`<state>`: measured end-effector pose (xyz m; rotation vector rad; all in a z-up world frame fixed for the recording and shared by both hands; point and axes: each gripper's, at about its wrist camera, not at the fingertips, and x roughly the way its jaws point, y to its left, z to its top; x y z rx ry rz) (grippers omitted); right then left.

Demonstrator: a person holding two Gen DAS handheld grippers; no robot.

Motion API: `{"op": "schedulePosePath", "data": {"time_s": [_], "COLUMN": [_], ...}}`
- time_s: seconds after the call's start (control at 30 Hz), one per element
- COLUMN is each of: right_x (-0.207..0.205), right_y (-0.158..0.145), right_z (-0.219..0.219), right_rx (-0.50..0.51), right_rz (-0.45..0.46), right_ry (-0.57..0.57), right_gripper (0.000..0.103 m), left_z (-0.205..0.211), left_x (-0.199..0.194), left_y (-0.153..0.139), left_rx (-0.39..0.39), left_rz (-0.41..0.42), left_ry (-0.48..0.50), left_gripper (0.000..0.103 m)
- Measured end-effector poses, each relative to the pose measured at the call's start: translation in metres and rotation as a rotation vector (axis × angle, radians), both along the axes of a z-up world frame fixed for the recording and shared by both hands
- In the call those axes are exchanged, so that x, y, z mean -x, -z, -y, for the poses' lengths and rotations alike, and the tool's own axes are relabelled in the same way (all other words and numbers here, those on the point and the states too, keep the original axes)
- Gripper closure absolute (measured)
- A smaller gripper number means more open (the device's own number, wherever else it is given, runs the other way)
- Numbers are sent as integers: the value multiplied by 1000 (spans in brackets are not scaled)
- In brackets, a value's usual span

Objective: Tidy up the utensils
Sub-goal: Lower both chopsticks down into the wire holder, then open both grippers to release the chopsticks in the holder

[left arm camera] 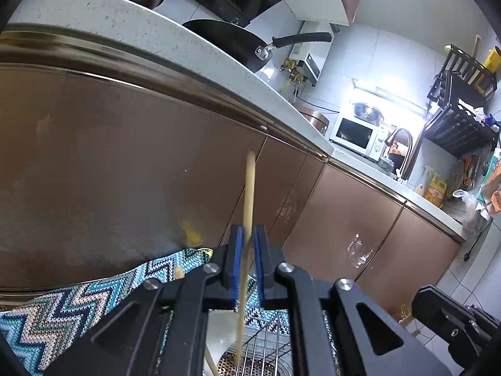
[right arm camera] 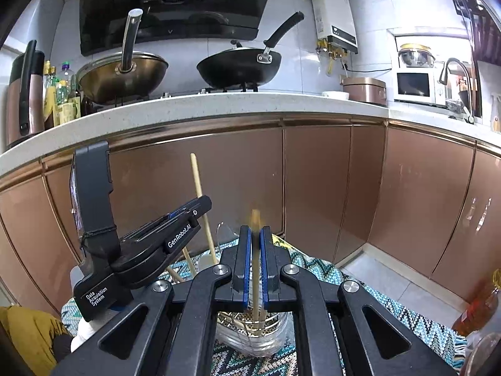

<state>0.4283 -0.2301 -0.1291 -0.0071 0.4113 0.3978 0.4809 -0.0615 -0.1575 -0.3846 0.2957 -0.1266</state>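
My left gripper (left arm camera: 248, 228) has a pale wooden chopstick (left arm camera: 249, 188) standing upright between its blue pads, with a thin gap on each side, so the jaws are open. The stick's lower end reaches into a wire and perforated metal drain holder (left arm camera: 263, 351). My right gripper (right arm camera: 256, 228) is shut on a second chopstick (right arm camera: 255, 282), whose blurred tip rises above the pads and whose lower end stands in the clear holder (right arm camera: 250, 335). In the right wrist view the left gripper (right arm camera: 200, 206) is at the left with its chopstick (right arm camera: 196, 178). Other chopsticks (right arm camera: 188, 260) lean in the holder.
A zigzag-patterned cloth (right arm camera: 391, 307) lies under the holder. Copper cabinet doors (right arm camera: 316, 188) stand close ahead below a white countertop (right arm camera: 219, 106) with two woks. An amber bottle (right arm camera: 476, 307) is at the right edge and yellow fabric (right arm camera: 28, 335) at the lower left.
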Motion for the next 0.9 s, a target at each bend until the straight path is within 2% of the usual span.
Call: {"op": "schedulePosePath", "data": {"time_s": [0.03,0.07,0.13,0.27,0.37,0.5,0.63,0.73,0.9], "right_x": [1,2,4,18,41,74,108,134,173], "right_y": [1,1,0,-12,-28,-44,-49,-46,-29], "right_z": [0,0,1,4,8,15,20,19,10], "right_rx": [2,3,4,-9,-5,-21,-34,-45,-53], "right_rz": [-5,-6,-8,5,31,43,31,14,-42], "right_ry": [-1,1,7,20,29,43,54,57,82], "right_gripper": [94,88,81,80,78,70,66,62,61], "left_z": [-1,-2,-4,-11,-23,-41,-60,-75,-92], "left_x": [0,2,10,35,65,116,177,231,307], "left_y": [-1,-1,-5,-25,-42,-56,-57,-55,-54], "left_rx": [7,14,11,-15,-54,-113,-148,-170,-271], "left_rz": [-2,-2,1,20,19,-45,-107,-145,-186], "left_ry": [8,15,26,28,1,-27,-22,-27,-30], "left_gripper": [74,70,68,64,57,55,55,52,51]}}
